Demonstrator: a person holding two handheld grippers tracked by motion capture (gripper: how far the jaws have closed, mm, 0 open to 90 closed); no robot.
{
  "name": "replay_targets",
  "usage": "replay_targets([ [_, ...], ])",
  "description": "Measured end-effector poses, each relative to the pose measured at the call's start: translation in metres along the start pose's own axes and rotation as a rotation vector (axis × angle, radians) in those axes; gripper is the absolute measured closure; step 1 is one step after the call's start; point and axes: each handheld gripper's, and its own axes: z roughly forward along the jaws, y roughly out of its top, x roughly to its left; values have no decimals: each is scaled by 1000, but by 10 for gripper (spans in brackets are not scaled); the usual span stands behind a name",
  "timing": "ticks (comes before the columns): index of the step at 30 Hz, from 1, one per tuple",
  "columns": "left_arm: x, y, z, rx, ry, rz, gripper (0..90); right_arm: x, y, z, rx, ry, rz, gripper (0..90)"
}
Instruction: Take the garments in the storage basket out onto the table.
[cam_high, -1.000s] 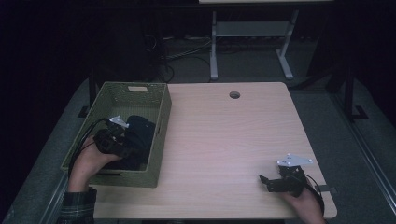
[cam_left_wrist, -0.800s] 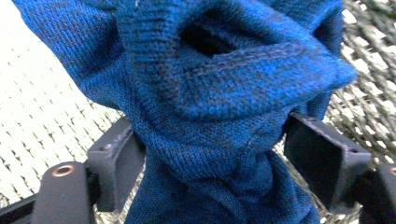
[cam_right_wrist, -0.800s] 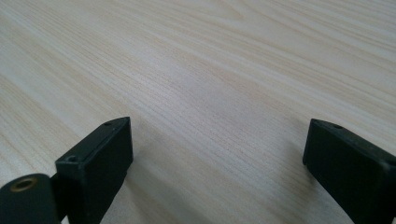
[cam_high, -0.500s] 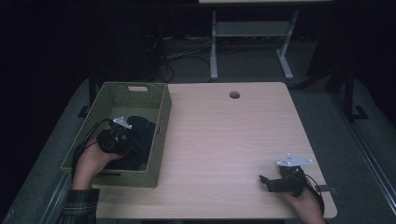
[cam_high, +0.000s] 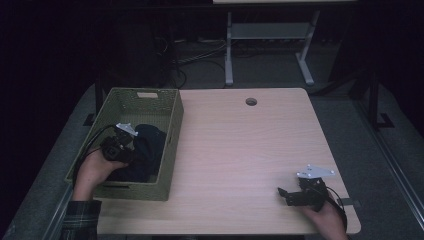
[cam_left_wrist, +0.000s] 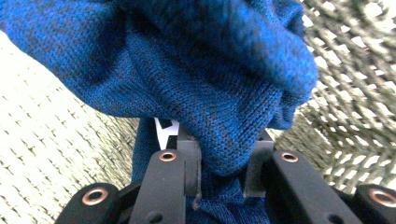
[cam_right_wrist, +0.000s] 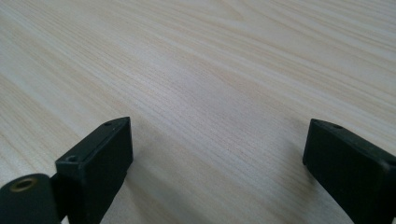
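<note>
The left gripper (cam_left_wrist: 219, 179) sits inside the green woven basket (cam_high: 170, 145); its jaws have just been closing and now pinch a fold of the blue knitted garment (cam_left_wrist: 201, 79), which lies bunched in the basket. To lift cleanly, keep the pinch firm and raise straight up so the knit clears the basket wall without snagging. The right gripper (cam_high: 290, 196) rests wide open and empty near the front right corner of the pale wooden table (cam_high: 240, 150). The surrounding room is dark, with cables and a metal stand behind.

Sweater (cam_high: 147, 145) in basket (cam_high: 172, 145), table's (cam_high: 240, 150) left; right gripper (cam_high: 287, 196) front-right.
</note>
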Motion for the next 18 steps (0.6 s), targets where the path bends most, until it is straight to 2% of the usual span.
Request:
replay_targets([
  [10,-1,10,-33,-42,8,18,739,0,0,0,1,0,1,80],
  [18,-2,18,-56,-42,24,31,741,0,0,0,0,-1,0,80],
])
